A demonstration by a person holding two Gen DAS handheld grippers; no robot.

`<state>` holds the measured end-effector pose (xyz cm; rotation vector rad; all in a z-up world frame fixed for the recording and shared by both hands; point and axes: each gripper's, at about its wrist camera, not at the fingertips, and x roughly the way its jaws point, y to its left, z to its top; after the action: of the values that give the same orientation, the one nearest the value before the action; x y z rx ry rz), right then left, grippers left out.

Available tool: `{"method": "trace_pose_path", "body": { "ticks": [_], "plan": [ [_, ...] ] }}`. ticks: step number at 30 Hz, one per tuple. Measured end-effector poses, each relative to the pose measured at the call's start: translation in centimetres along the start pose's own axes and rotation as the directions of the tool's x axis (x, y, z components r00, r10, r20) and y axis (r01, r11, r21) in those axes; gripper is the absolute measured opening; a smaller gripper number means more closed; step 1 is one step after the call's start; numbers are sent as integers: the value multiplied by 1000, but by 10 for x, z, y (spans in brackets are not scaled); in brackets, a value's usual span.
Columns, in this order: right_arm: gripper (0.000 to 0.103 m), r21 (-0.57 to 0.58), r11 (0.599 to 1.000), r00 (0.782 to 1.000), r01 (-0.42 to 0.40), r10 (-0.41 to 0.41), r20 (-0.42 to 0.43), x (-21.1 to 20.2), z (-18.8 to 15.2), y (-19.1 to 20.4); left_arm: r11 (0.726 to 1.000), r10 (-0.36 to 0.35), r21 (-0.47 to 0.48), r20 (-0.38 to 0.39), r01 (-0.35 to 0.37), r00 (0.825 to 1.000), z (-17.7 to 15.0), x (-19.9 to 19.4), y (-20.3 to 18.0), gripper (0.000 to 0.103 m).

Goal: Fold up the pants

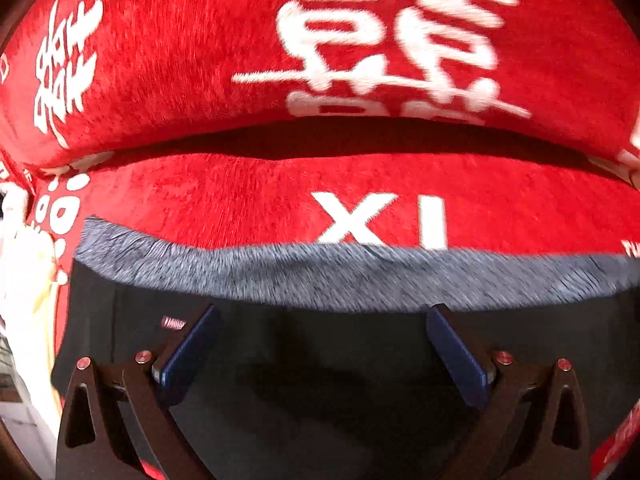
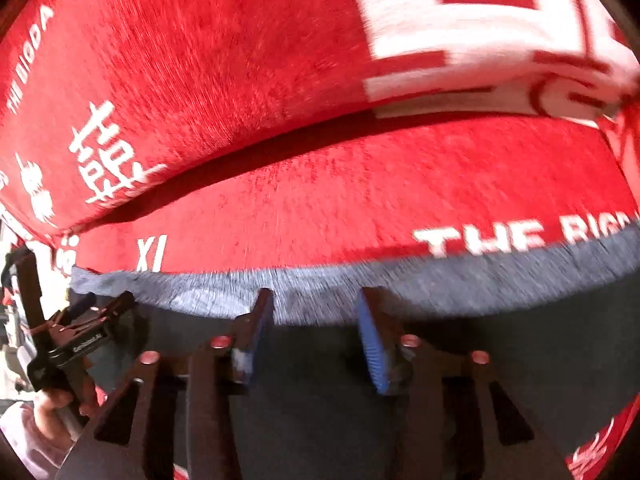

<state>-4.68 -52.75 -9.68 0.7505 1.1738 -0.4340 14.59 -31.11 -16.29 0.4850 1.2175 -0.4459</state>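
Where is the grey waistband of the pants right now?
In both wrist views the grey waistband runs across the frame just ahead of each open gripper, lying on the red blanket below its white lettering.

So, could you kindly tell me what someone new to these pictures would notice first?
The bright red cover with white lettering fills the top and back of both views. Across its front lie dark pants with a grey band along their far edge. Both claws, left and right, hang open over the pants, holding nothing.
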Motion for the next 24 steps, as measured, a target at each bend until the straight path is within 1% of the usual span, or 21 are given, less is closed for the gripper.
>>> {"method": "trace_pose_path", "body": {
  "ticks": [1,4,7,10,13,14,16,19,21,23,24],
  "plan": [
    [56,7,1000,1000,1,-1,2,-7,-6,-4,1000,-4,10,2,4,1000,-3,-6,-4,103],
    [56,41,999,1000,-18,19,-14,-25,-31,-18,998,-26,51,-5,26,1000,-17,-23,-26,103],
    [57,101,994,998,-29,33,-48,-34,-58,-35,995,-44,91,-25,46,999,-43,-34,-58,103],
    [57,160,987,996,-31,45,-81,-39,-82,-54,990,-65,124,-38,69,997,-55,-39,-91,103],
    [57,208,978,998,-27,37,-44,-58,-95,-79,984,-98,141,-55,105,994,-61,-42,-123,103],
    [57,225,974,1000,-12,18,-24,-63,-96,-88,980,-119,151,-60,126,991,-62,-44,-138,103],
    [57,275,961,999,24,-31,19,-76,-95,-109,974,-137,171,-61,146,989,-63,-47,-160,103],
    [57,387,918,990,87,-122,65,-93,-95,-150,968,-162,186,-62,171,985,-61,-48,-187,103],
    [57,474,872,981,122,-180,79,-105,-96,-181,965,-169,191,-62,178,984,-60,-46,-206,103],
    [57,543,829,974,135,-212,81,-108,-98,-204,967,-148,197,-81,162,986,-63,-37,-214,103],
    [57,577,807,975,124,-208,81,-106,-100,-217,969,-135,194,-93,151,986,-64,-32,-217,103]
  ]
}}
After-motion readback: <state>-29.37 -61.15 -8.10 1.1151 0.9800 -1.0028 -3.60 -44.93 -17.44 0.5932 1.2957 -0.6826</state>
